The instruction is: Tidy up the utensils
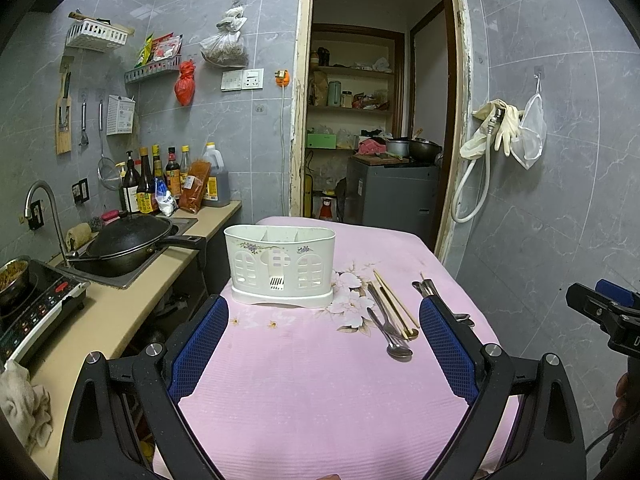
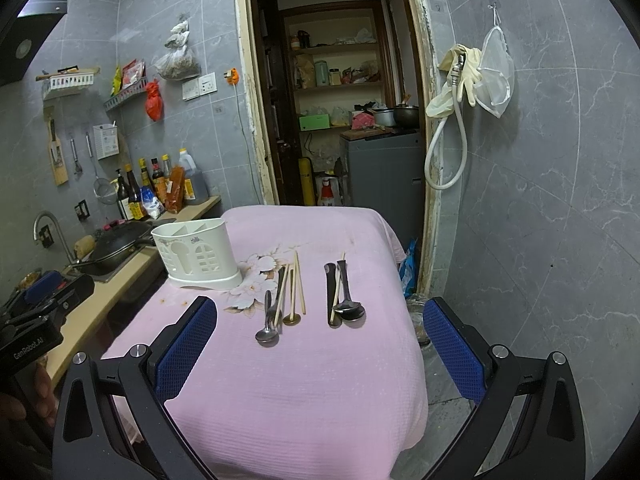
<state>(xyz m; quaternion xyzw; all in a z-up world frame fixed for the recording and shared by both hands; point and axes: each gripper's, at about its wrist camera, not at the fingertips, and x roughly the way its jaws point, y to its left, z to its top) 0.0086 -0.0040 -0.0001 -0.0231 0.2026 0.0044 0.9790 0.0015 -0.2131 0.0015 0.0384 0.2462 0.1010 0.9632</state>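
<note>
Table w/ pink cloth, set by a kitchen counter.

Holder: white plastic, upright, far-left part of cloth, divided into compartments; none seen holding anything.

Utensils lie flat on cloth, right of holder, in two groups, apart from each other:
- Grp 1, near holder: steel spoon, bowl toward cam; a 2nd steel piece and a brass-coloured spoon beside it; chopsticks laid lengthwise among them. Items touch or overlap.
- Grp 2, further right: dark spoons overlapping, one chopstick across them. In left view this grp is mostly hidden behind a finger.

L gripper: fingers wide apart, nothing between them, held above near half of cloth, pointed at holder. Not touching anything.

R gripper: fingers wide apart, nothing held, above near half of cloth, both utensil grps seen between its pads. Right finger sits past table edge.

Each gripper shows at the side edge of the other's view, well apart.

Wok on counter, left of holder.
</note>
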